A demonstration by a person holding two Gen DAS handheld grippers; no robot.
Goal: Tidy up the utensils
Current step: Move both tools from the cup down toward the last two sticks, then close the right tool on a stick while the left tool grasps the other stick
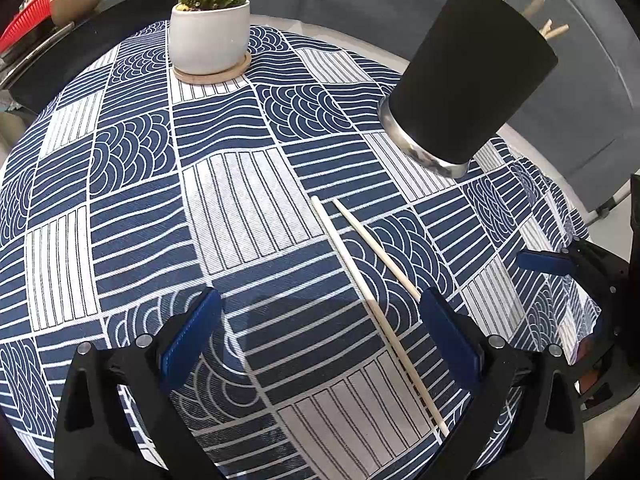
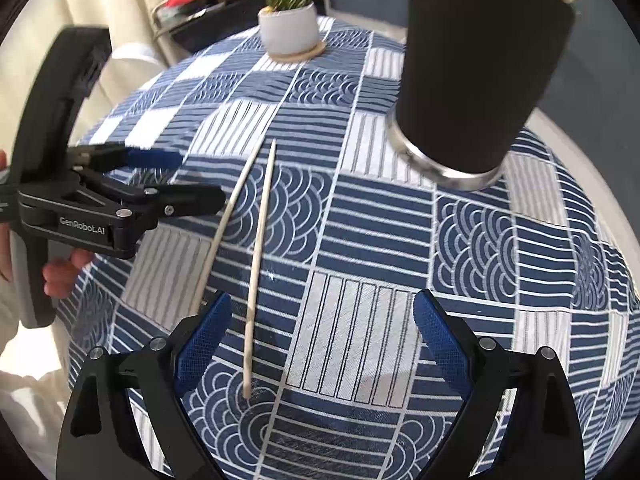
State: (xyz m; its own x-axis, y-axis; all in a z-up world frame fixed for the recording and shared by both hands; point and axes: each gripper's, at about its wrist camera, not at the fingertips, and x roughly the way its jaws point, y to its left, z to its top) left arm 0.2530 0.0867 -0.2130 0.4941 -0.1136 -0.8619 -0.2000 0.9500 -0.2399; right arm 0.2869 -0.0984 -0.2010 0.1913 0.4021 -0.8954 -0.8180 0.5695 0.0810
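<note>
Two pale wooden chopsticks lie loose on the blue-and-white patterned tablecloth [image 1: 248, 208]. In the left wrist view the longer one [image 1: 376, 312] runs between my open left fingers and the second [image 1: 378, 249] ends near the right pad. My left gripper [image 1: 320, 300] is open and empty above them. In the right wrist view one chopstick [image 2: 258, 272] lies just inside the left pad, the other [image 2: 224, 228] outside it. My right gripper [image 2: 322, 312] is open and empty. The black utensil holder [image 1: 472, 76] with a steel base stands beyond, holding several chopsticks [image 1: 548, 26]; it also shows in the right wrist view [image 2: 476, 68].
A white pot with a cactus [image 1: 208, 28] stands on a wooden coaster at the far side of the table, also visible in the right wrist view [image 2: 290, 28]. A red basket and bowl [image 1: 48, 4] sit on a shelf beyond. The left gripper [image 2: 176, 180] shows at the left of the right wrist view.
</note>
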